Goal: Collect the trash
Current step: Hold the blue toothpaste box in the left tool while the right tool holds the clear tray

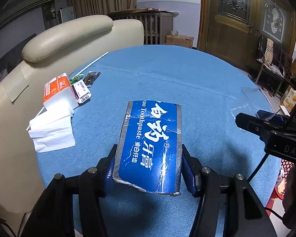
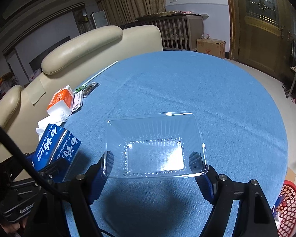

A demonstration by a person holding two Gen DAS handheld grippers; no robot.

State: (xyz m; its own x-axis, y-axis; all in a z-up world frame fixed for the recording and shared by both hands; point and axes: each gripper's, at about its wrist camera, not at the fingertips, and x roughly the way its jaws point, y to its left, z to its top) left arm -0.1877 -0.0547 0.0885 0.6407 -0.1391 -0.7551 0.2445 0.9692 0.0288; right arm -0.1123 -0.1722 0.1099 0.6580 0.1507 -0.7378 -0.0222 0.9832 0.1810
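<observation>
A crumpled blue toothpaste box is held above the blue tablecloth, with my left gripper shut on its two long sides. The same box shows at the lower left of the right wrist view. A clear plastic tray hangs over the cloth, and my right gripper is shut on its side walls. From the left wrist view, the right gripper reaches in from the right edge with the clear tray faintly visible.
An orange tissue pack with loose white tissues, small wrappers and a thin white stick lie at the table's left edge. A cream sofa stands behind. A red mesh basket sits on the floor at lower right.
</observation>
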